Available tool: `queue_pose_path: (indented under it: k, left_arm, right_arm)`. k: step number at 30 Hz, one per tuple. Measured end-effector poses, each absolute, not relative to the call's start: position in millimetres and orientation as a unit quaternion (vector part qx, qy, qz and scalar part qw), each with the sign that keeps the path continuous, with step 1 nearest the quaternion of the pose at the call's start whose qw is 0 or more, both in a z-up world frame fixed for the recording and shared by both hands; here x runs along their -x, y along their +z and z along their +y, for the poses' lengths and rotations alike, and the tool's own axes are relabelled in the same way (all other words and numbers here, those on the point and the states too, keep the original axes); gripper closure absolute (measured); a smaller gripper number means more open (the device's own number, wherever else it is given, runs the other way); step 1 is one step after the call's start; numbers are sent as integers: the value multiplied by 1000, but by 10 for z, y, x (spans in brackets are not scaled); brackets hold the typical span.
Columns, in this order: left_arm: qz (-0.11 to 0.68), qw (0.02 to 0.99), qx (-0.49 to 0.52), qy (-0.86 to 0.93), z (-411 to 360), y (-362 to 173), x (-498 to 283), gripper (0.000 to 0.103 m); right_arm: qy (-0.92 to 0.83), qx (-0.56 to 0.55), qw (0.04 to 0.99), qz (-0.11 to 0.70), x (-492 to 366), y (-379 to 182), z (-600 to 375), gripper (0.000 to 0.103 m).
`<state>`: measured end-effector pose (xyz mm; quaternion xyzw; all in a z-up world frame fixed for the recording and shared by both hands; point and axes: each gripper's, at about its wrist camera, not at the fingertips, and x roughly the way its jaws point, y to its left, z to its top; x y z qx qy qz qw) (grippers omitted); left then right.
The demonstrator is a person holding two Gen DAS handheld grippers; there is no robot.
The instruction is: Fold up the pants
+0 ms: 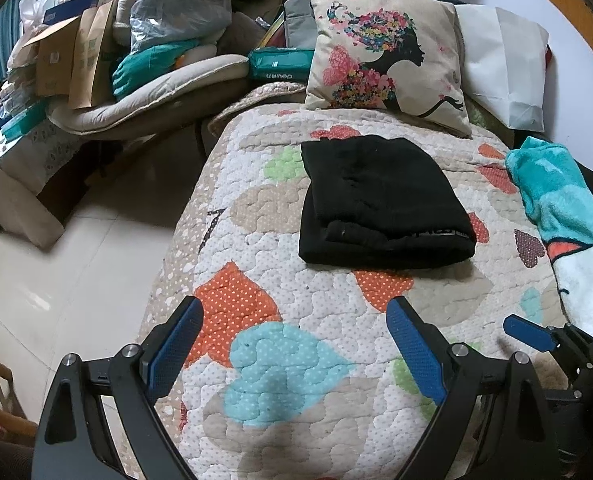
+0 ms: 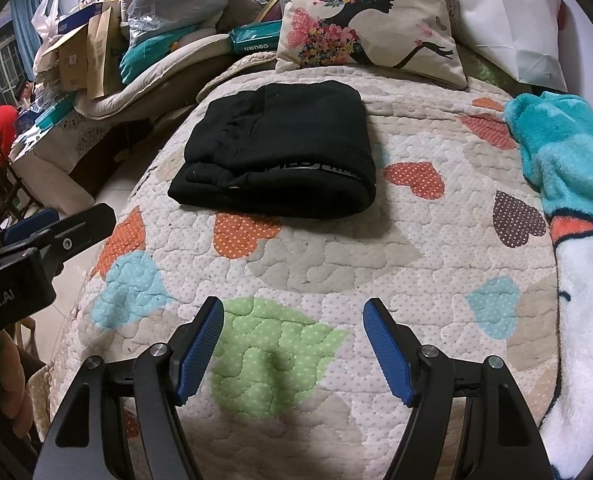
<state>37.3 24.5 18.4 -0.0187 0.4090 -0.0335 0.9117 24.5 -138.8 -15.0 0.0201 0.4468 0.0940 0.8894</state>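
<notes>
The black pants (image 1: 380,202) lie folded into a compact rectangle on the heart-patterned quilt (image 1: 296,288), a little short of the pillow. They also show in the right wrist view (image 2: 280,152). My left gripper (image 1: 296,312) is open and empty, held above the quilt well short of the pants. My right gripper (image 2: 292,312) is open and empty too, also short of the pants. The right gripper's blue fingertip shows at the right edge of the left wrist view (image 1: 530,334). The left gripper's body shows at the left of the right wrist view (image 2: 36,252).
A printed pillow (image 1: 384,56) and a white bag (image 1: 504,64) stand behind the pants. A teal and white fleece blanket (image 1: 564,216) lies along the quilt's right side. Piled boxes, bags and cushions (image 1: 136,48) fill the left, beyond the bed's edge and tiled floor (image 1: 76,260).
</notes>
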Motion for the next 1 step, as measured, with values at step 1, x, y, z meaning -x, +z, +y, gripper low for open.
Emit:
queue_pose_path:
  k: [1]
  left_arm:
    - [412, 910, 19, -34, 249, 174, -379, 11]
  right_arm:
    - [94, -20, 890, 447, -246, -152, -1388, 25]
